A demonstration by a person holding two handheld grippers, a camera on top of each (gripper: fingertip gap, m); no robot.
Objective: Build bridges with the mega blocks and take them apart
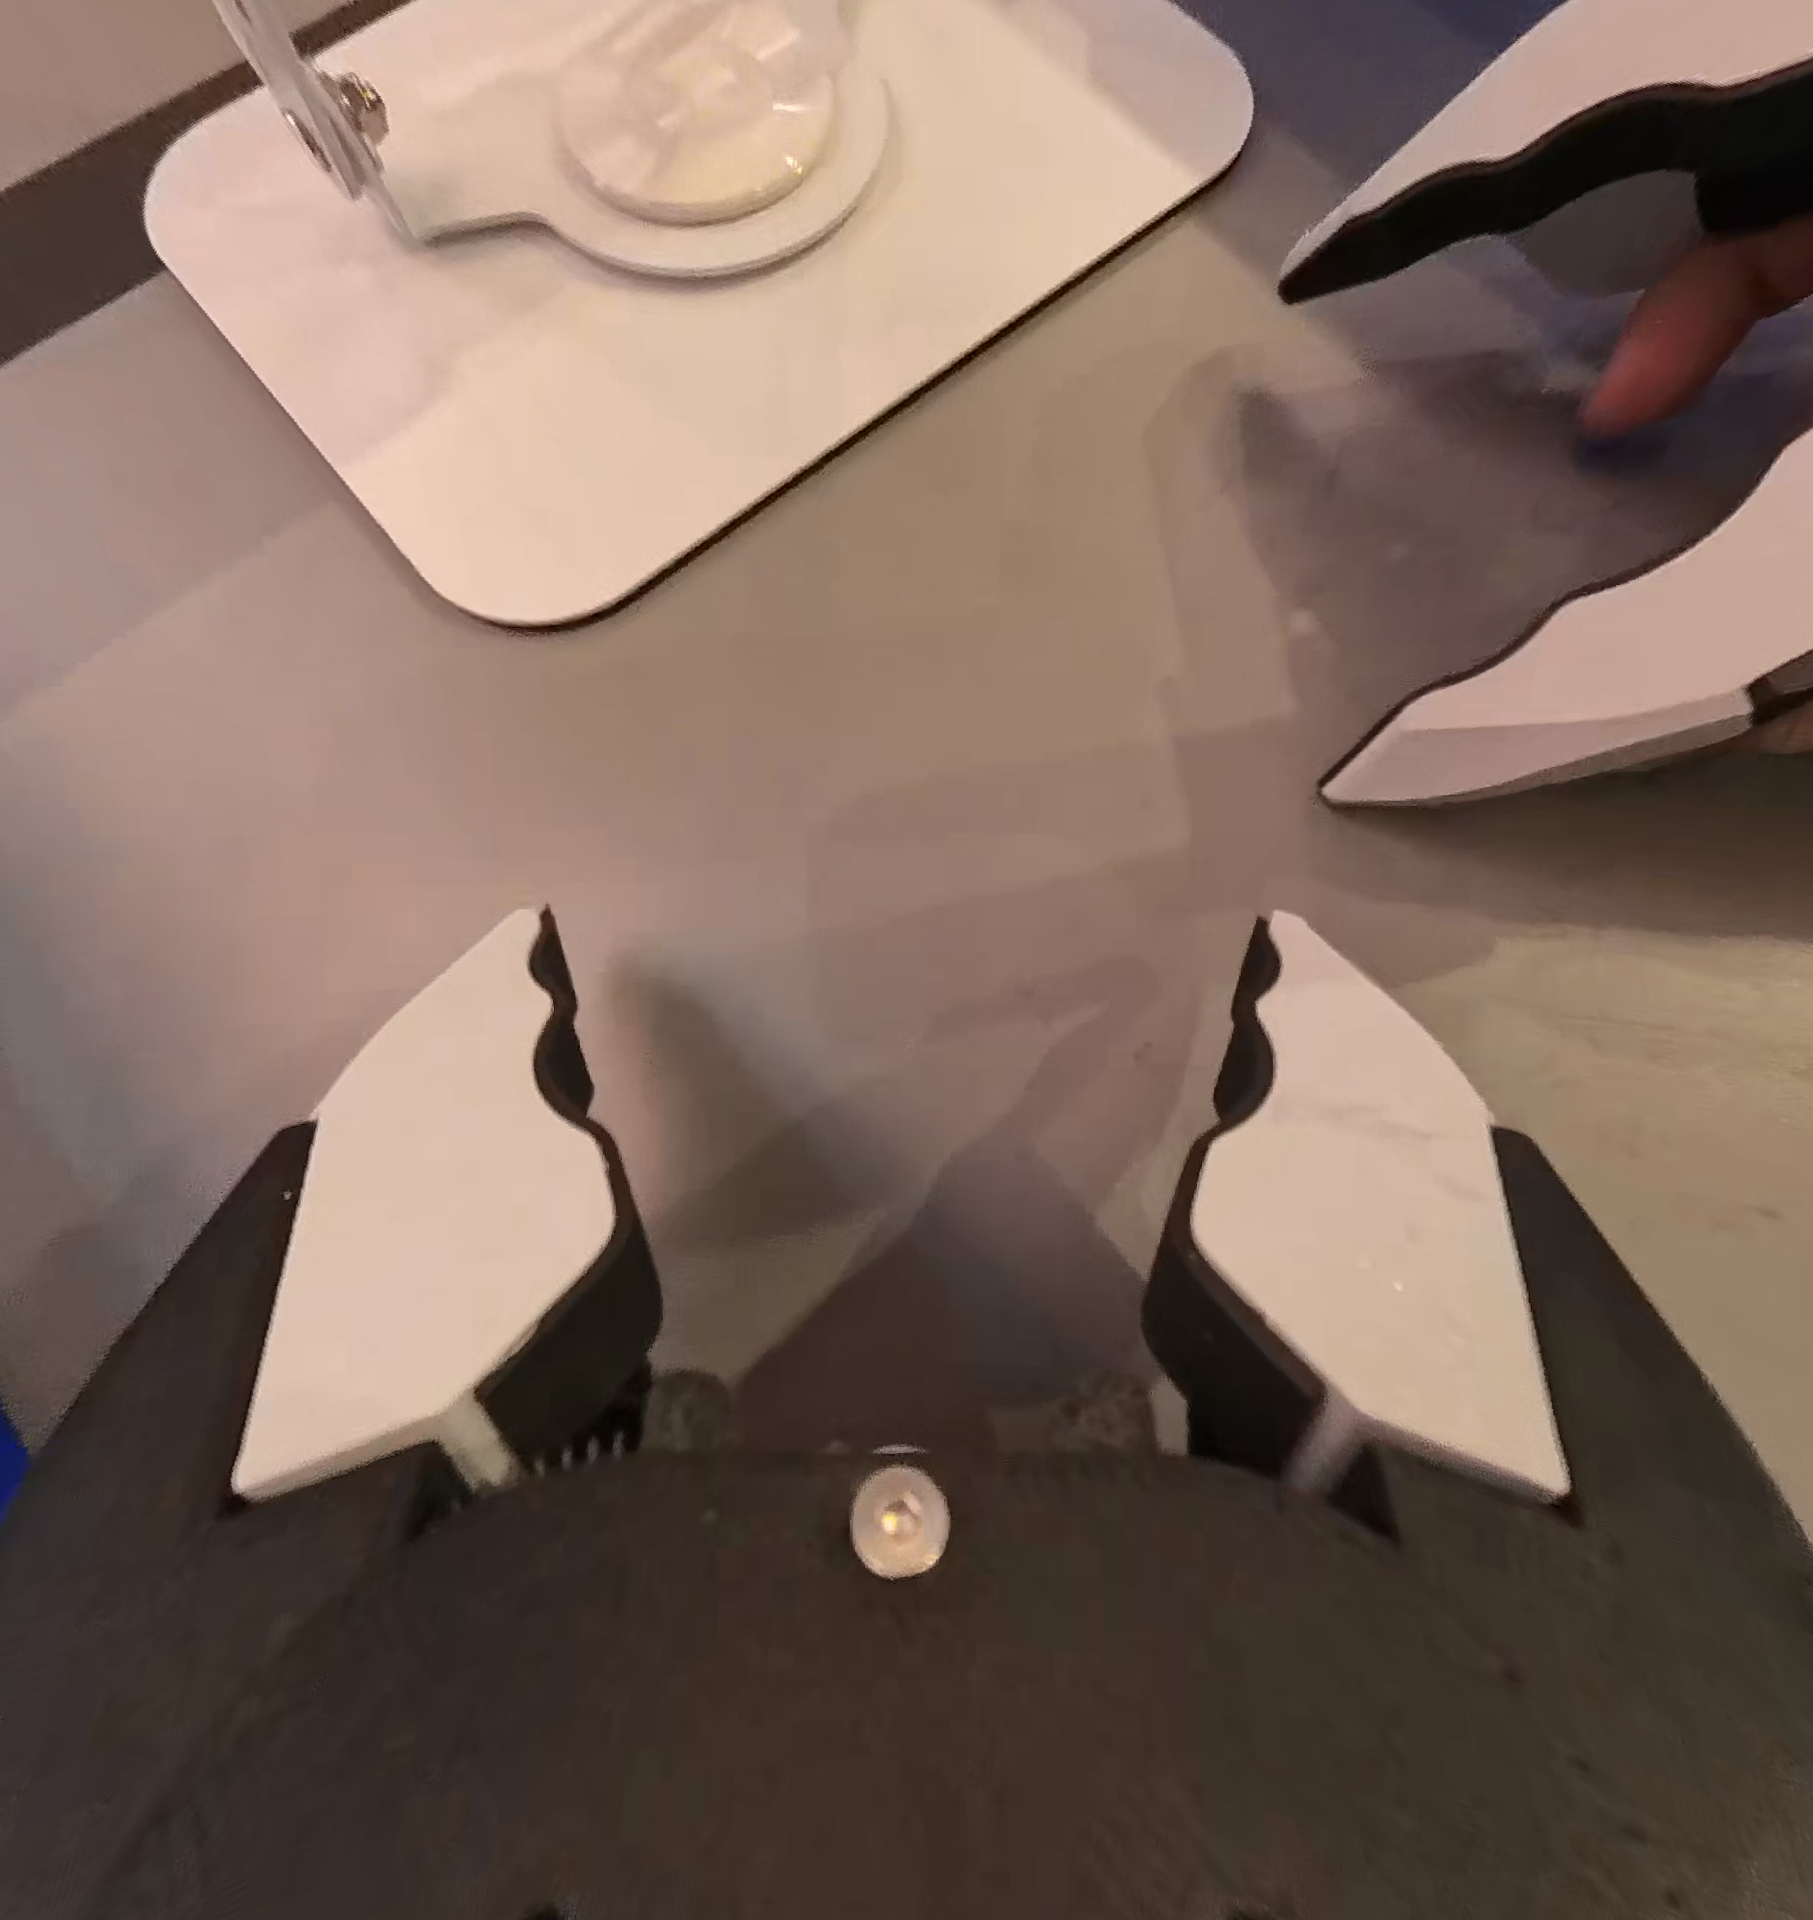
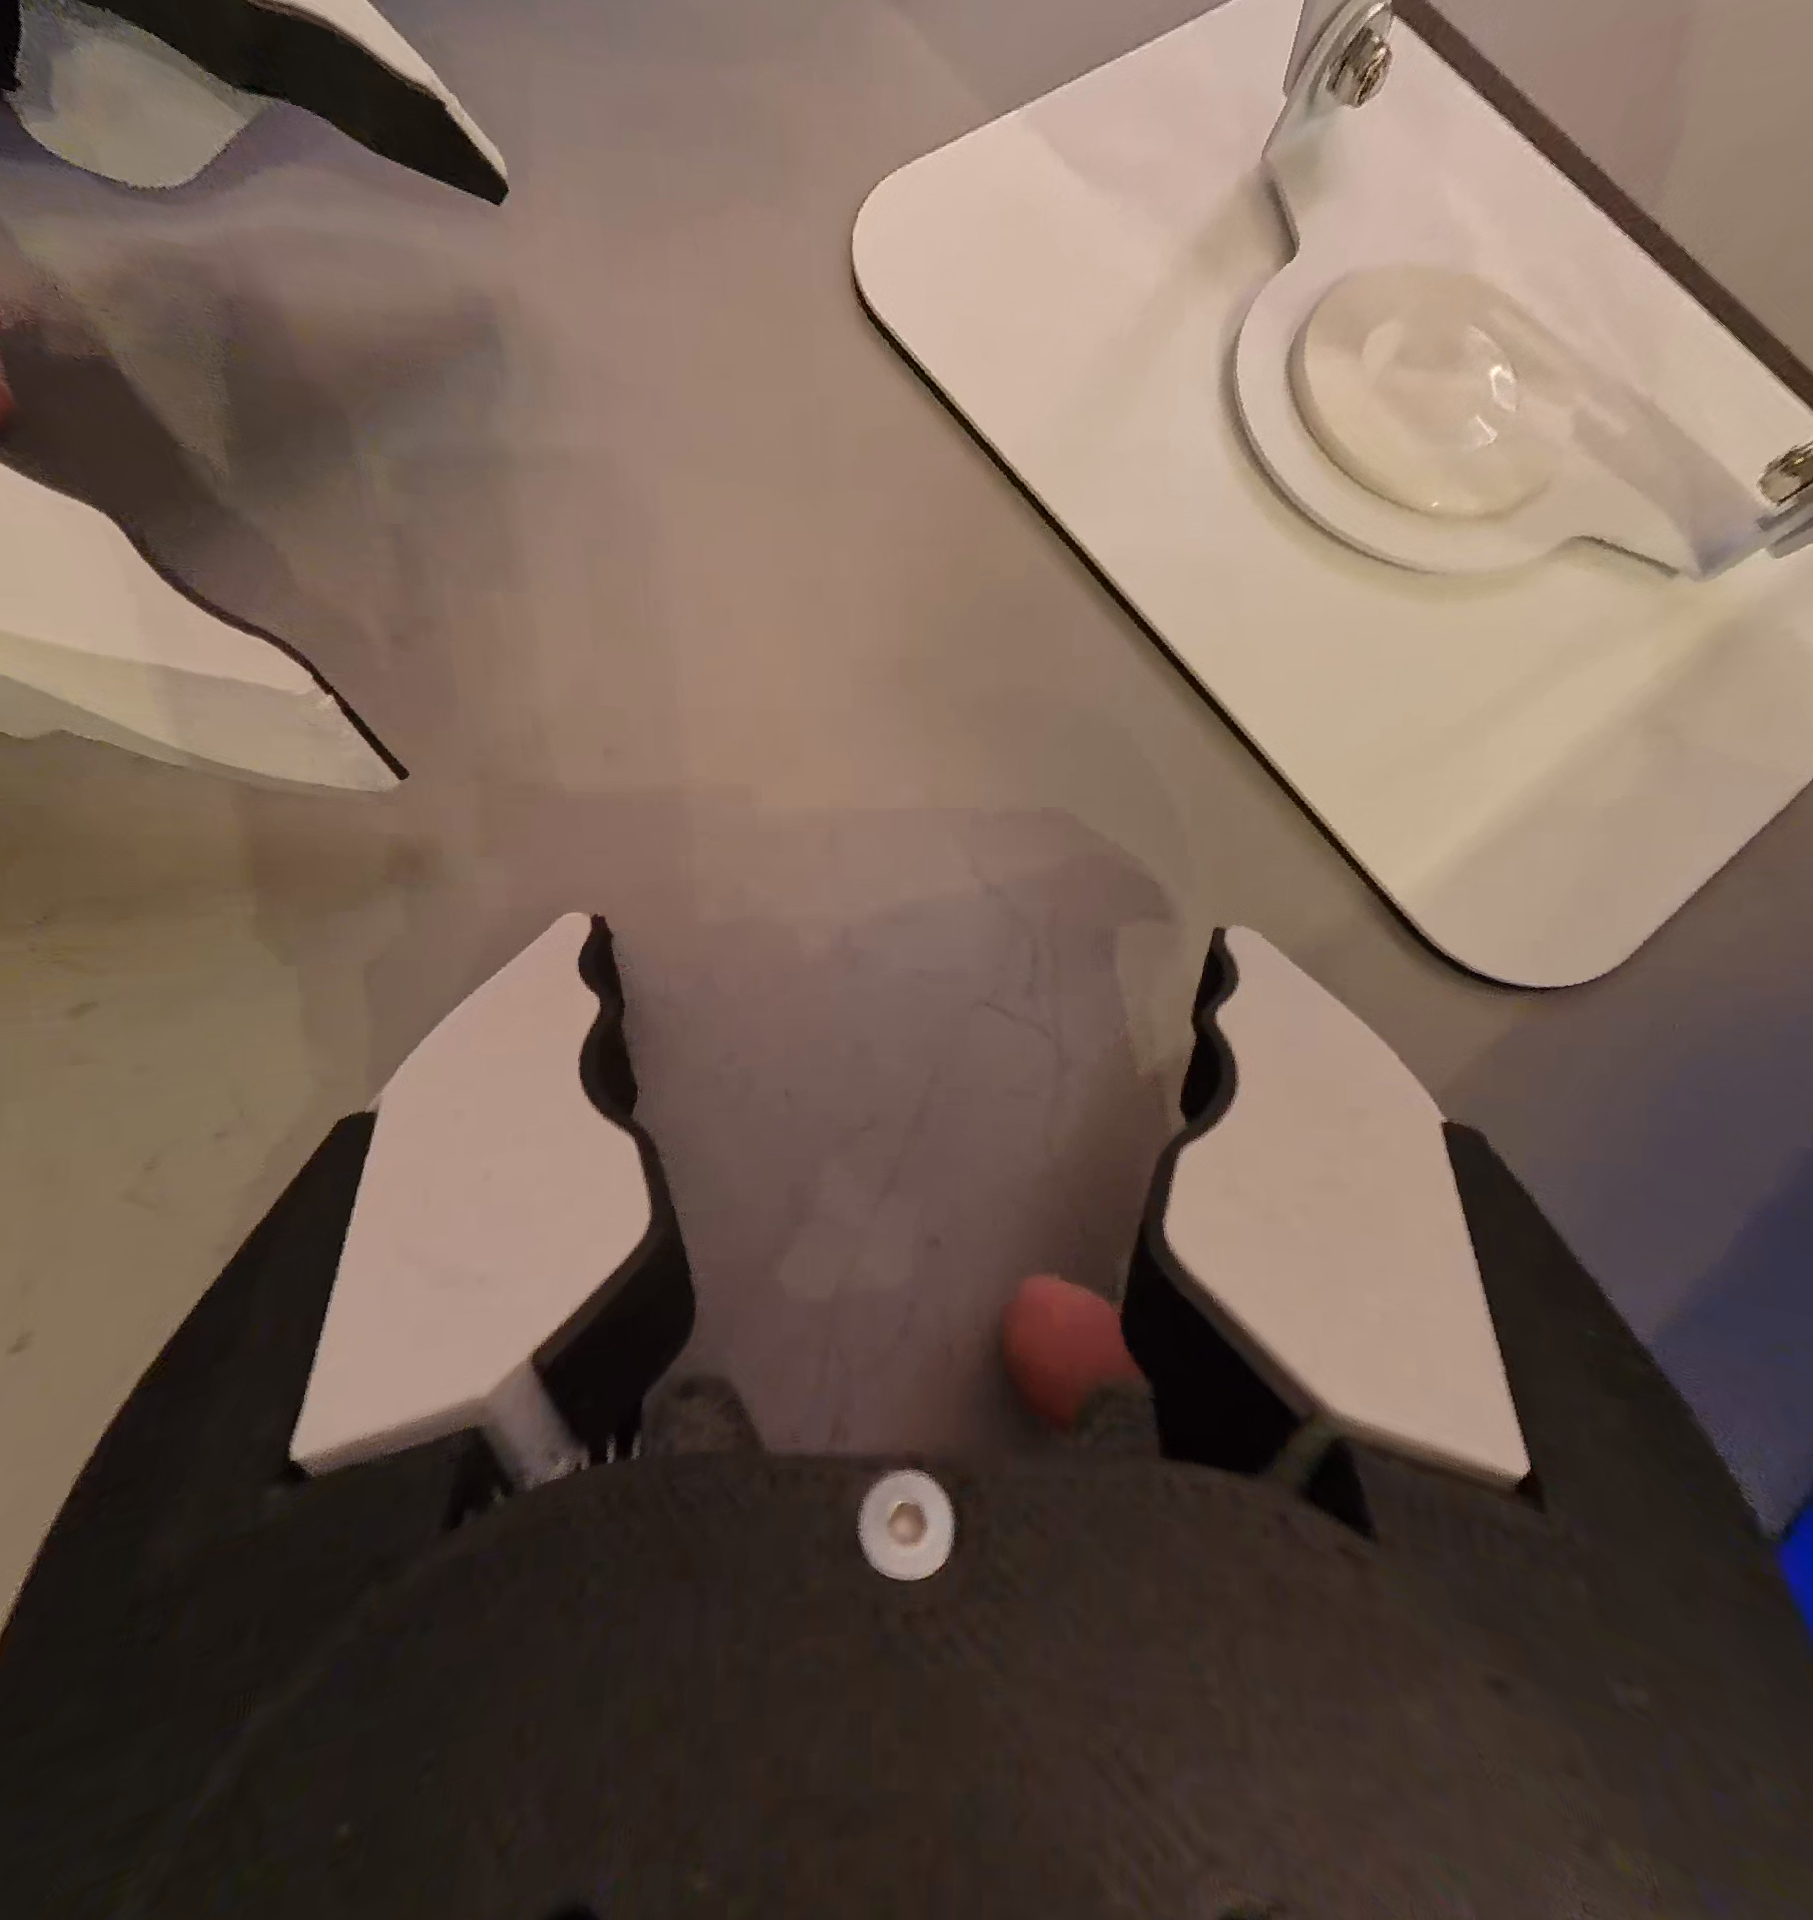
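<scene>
Two grippers, left gripper and right gripper, jaws apart, nothing held. One white base plate, eleven o'clock. Fingertip behind the jaws: right view only.

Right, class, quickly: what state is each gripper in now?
Left gripper: open, holding nothing.
Right gripper: open, holding nothing.

Left gripper hangs over grey table, jaws wide apart, nothing btwn them. Right gripper at right edge, also spread wide, a finger behind it. White base plate w/ clear stand upper left.
</scene>
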